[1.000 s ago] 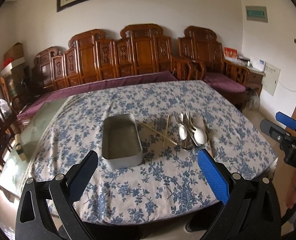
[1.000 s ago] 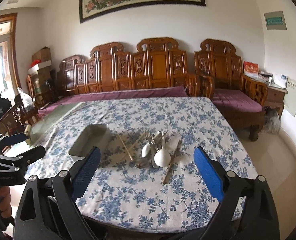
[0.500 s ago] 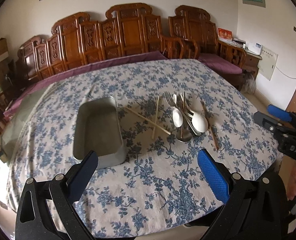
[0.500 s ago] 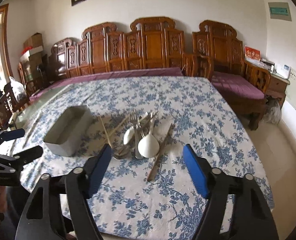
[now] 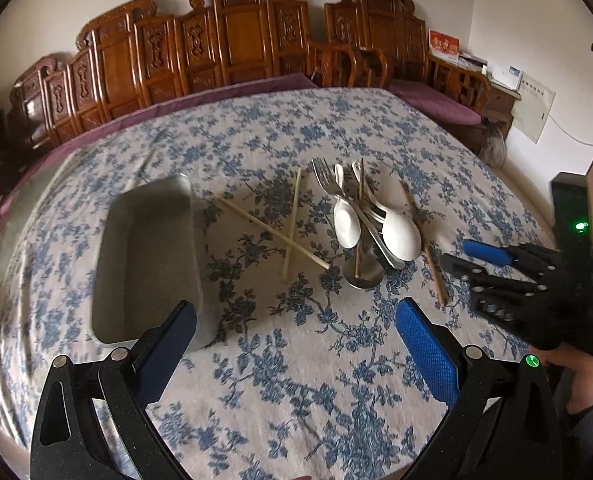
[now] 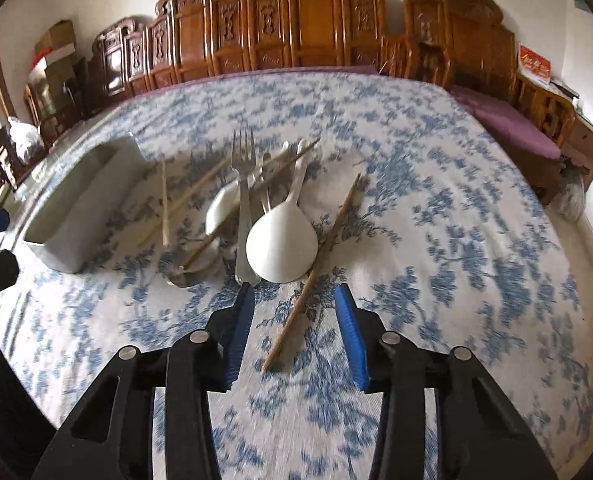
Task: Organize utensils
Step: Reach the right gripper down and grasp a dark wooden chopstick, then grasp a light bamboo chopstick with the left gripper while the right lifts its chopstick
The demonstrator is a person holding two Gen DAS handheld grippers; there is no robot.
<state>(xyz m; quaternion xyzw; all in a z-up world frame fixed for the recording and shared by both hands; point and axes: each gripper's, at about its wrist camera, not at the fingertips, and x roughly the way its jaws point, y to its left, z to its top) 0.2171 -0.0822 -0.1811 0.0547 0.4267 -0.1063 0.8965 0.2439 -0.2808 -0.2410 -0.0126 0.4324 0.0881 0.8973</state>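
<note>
Both grippers had dropped closer to the flowered tablecloth than a second before, so the far wall picture had slid out of view. Right gripper: its jaws had just been closing, now about half spread, nothing pinched; the near end of a brown chopstick lay on the cloth between them, untouched. Just beyond sat the utensil pile: white spoon, fork, pale crossed chopsticks. Left gripper hung wide apart and empty, near the metal tray, which stood left of the pile, unmoved.
</note>
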